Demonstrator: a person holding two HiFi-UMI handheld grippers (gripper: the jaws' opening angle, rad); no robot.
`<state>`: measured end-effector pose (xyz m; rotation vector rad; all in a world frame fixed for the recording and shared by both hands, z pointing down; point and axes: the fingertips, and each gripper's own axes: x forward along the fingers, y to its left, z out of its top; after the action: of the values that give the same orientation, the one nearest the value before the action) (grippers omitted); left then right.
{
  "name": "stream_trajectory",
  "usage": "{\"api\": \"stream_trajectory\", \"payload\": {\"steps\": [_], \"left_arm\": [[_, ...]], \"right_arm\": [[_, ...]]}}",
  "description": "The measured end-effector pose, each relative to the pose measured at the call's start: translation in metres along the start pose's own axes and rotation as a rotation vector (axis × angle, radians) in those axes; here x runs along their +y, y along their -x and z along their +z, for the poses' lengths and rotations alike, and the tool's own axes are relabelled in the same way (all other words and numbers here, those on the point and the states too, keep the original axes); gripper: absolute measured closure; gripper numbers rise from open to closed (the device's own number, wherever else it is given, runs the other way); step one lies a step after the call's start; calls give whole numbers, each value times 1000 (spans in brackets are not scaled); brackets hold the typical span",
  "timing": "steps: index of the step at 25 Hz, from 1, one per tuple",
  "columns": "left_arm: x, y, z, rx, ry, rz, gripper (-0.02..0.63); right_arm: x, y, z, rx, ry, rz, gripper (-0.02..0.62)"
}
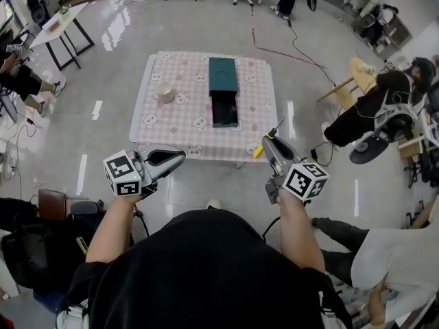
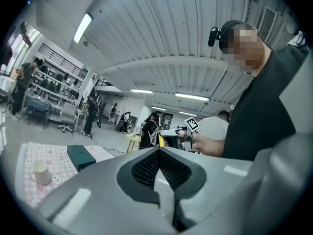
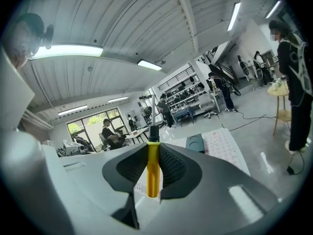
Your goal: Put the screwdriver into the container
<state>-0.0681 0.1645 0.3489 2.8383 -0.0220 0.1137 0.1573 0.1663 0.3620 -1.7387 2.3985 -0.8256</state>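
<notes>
right gripper (image 1: 269, 138) grasps the yellow-handled screwdriver (image 3: 152, 168) at the table's (image 1: 171, 125) near right edge; left gripper (image 1: 180, 157) clenched, empty; green container (image 1: 223, 74) far on the table.

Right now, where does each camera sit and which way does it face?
Head view: on the head, steeply down at the pink checked table; shows forearms, left gripper, right gripper.
Left gripper view: along shut, empty jaws, tilted up; shows the person's torso.
Right gripper view: along jaws shut on the yellow-handled screwdriver, towards the table.
All share the dark green container.
</notes>
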Motion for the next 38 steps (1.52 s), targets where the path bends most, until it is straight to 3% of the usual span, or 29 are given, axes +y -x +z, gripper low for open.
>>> {"api": "stream_trajectory", "payload": {"steps": [20,38], "left_arm": [[23,-3,21,-17,9,55,606],[29,-61,24,18,-4,64,606]], "right_arm": [[-9,-34,24,5,-2,75,492],[-58,-22,43,-14,-9,106,492]]}}
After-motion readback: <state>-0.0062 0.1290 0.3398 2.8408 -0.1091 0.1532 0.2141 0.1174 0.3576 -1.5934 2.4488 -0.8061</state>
